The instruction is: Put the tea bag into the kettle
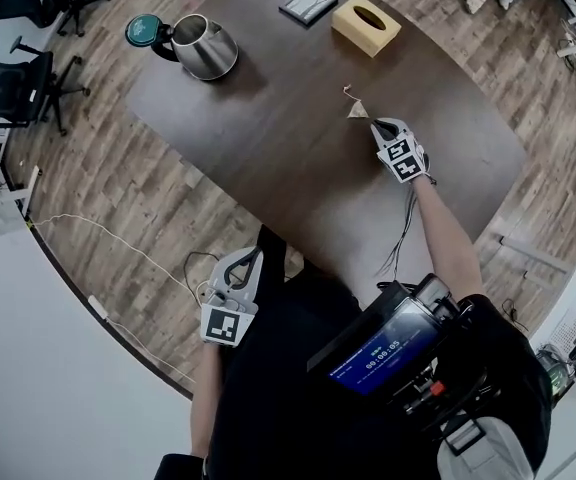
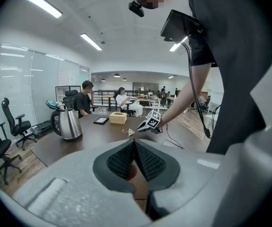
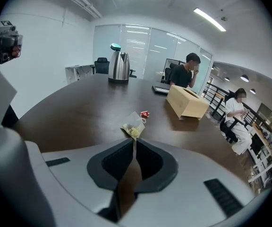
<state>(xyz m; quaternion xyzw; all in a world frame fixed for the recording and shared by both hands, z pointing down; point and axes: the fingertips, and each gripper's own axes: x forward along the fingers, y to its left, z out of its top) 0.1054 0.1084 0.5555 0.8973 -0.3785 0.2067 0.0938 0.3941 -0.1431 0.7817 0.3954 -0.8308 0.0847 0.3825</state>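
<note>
The right gripper (image 3: 134, 139) is clenched on the near corner of the pyramid tea bag (image 3: 132, 125), low over the table (image 1: 268, 138) and well apart from the steel kettle (image 1: 206, 48). The left gripper (image 2: 134, 144) hangs closed and empty. The bag is judged light, soft and easily torn, so a gentle pinch at a corner or the string suits it.

The blue-lit display (image 1: 376, 353) on the black chest-mounted device (image 1: 446, 320) shows white digits in timer format, approximately 00:08:05. The middle pair is uncertain. A smaller line of print above the digits is illegible. No other text is readable.
</note>
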